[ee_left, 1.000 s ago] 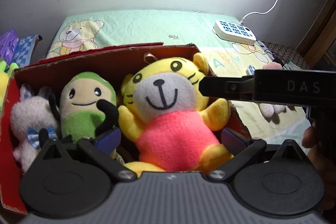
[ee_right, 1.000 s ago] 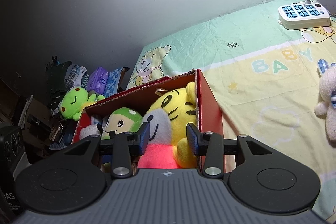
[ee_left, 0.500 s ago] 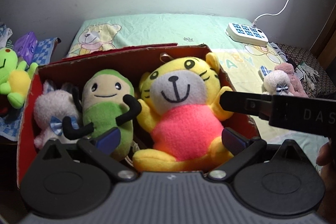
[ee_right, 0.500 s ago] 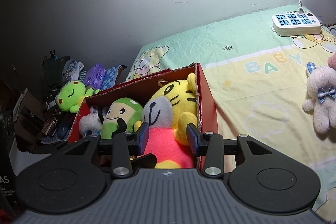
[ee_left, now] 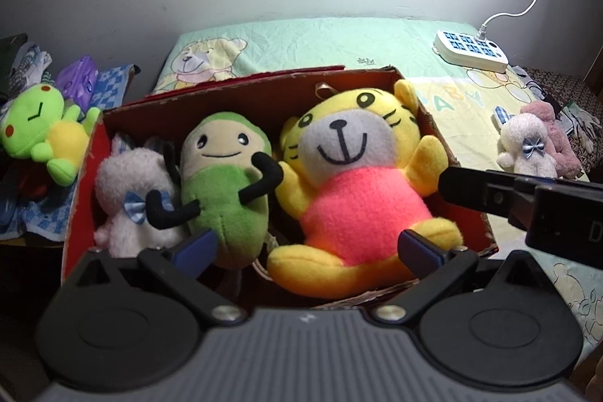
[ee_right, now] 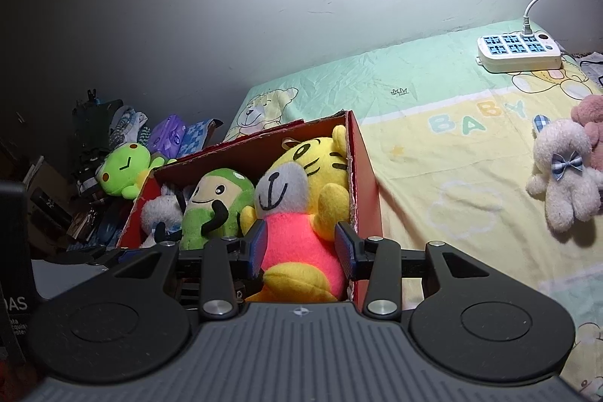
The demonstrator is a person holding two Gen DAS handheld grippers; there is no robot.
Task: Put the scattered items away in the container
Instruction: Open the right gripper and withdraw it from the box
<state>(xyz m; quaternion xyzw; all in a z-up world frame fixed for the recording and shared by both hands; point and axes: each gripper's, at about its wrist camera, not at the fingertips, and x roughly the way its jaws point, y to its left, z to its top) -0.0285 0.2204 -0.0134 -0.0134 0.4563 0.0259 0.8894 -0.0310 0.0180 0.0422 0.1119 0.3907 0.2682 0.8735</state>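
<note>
A red cardboard box (ee_left: 245,93) (ee_right: 367,183) on the bed holds a yellow tiger plush in a pink shirt (ee_left: 358,176) (ee_right: 297,191), a green plush with black arms (ee_left: 226,183) (ee_right: 215,202) and a white bunny plush (ee_left: 128,194) (ee_right: 160,211). My left gripper (ee_left: 307,247) is wide open and empty above the box's near edge. My right gripper (ee_right: 301,247) is open and empty beside the box's right end; its body (ee_left: 527,202) shows in the left wrist view. A white plush with a blue bow (ee_left: 522,147) (ee_right: 565,176) lies on the bedsheet beside a pink plush (ee_left: 557,134) (ee_right: 591,123).
A lime green frog plush (ee_left: 41,134) (ee_right: 126,168) lies on cluttered cloth left of the box. A white power strip (ee_left: 471,49) (ee_right: 518,51) with its cable sits at the bed's far right. The wall (ee_right: 301,25) runs behind the bed.
Both grippers have drawn back and up from the box, so more of the box and bed shows. The plush toys in the box stay put.
</note>
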